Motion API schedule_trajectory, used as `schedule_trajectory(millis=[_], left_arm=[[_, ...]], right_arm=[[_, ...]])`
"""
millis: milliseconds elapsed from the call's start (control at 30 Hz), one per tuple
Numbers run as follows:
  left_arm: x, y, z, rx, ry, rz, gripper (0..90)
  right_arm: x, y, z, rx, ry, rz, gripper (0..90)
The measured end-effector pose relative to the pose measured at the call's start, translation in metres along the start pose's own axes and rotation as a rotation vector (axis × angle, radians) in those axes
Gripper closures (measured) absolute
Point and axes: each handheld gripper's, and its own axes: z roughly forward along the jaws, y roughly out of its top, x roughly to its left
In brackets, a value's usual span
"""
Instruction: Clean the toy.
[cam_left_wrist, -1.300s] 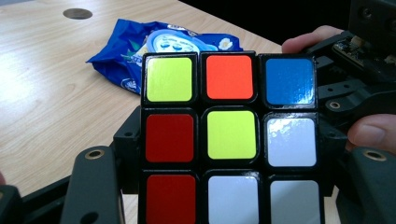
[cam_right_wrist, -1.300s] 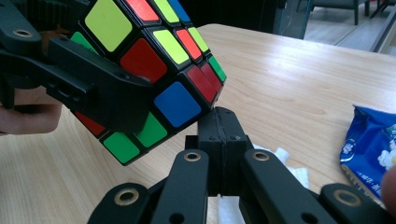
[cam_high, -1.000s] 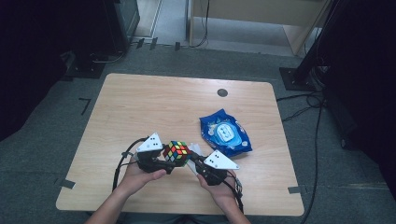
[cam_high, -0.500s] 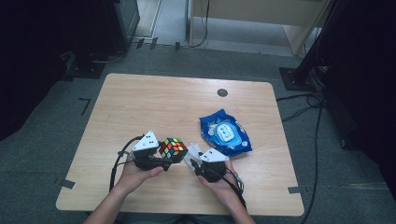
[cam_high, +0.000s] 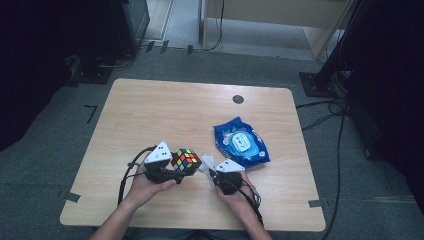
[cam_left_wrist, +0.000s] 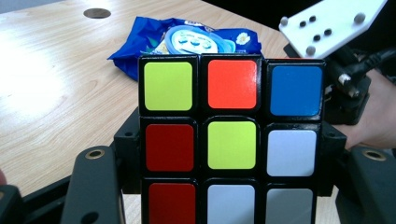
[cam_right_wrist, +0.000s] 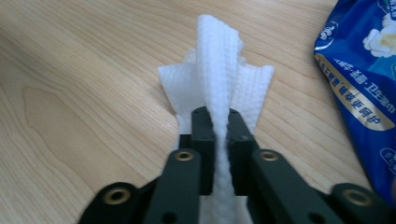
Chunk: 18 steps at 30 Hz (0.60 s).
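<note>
Just left of the blue wipe pack (cam_high: 241, 142), my left gripper (cam_high: 175, 171) holds the cube (cam_high: 186, 160) tight, and my right gripper (cam_high: 211, 172) has just snapped shut on a white wipe (cam_right_wrist: 215, 88), so I can start rubbing the cube clean.

High view overhead, tool views close (sharing the blue pack (cam_left_wrist: 187, 42))

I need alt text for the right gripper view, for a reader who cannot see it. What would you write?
The right gripper has its two black jaws closed on a white wet wipe, which stands up in a fold between them. Below lies a light wooden table, and a blue wipes pack sits at the right edge.
</note>
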Motion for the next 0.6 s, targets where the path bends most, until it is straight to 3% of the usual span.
schedule_trajectory(millis=[133, 333, 467, 600], left_arm=[[-0.001, -0.001, 0.001, 0.004, 0.002, 0.023, 33.8], [-0.005, -0.007, 0.011, 0.056, 0.045, 0.076, 33.8], [-0.014, -0.009, 0.019, 0.082, 0.048, 0.112, 33.8], [-0.026, -0.009, 0.025, 0.089, 0.054, 0.166, 33.8]], right_arm=[[-0.001, 0.003, -0.006, -0.027, 0.0, 0.014, 88.9], [0.005, 0.026, -0.046, -0.23, 0.017, 0.041, 88.9], [0.021, 0.041, -0.075, -0.375, 0.084, 0.003, 88.8], [0.036, 0.048, -0.083, -0.408, 0.127, -0.034, 88.7]])
